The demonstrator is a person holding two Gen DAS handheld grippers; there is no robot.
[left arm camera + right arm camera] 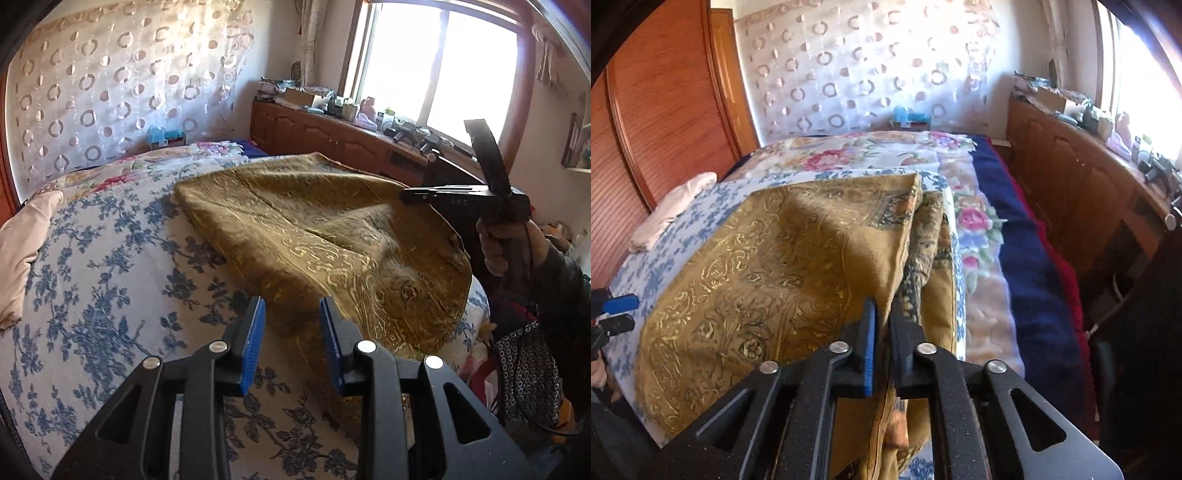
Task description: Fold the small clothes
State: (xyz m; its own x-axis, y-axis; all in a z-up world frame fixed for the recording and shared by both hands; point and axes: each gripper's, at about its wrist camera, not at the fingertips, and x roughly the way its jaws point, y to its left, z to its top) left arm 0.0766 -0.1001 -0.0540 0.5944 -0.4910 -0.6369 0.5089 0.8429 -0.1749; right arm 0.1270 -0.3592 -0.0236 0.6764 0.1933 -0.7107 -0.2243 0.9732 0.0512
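A gold patterned cloth lies spread over the bed, partly doubled over. In the left wrist view my left gripper hovers over the cloth's near corner, its blue pads apart and nothing pinched between them. My right gripper, held by a hand, grips the cloth's right edge and lifts it off the bed. In the right wrist view the right gripper is shut on a raised fold of the gold cloth, which hangs down between its fingers. The left gripper shows at the left edge there.
The bed has a blue floral sheet, a pale pillow at its far left, and a flowered blanket with a navy border on the right. A cluttered wooden cabinet runs under the window. A wooden wardrobe stands beyond the bed.
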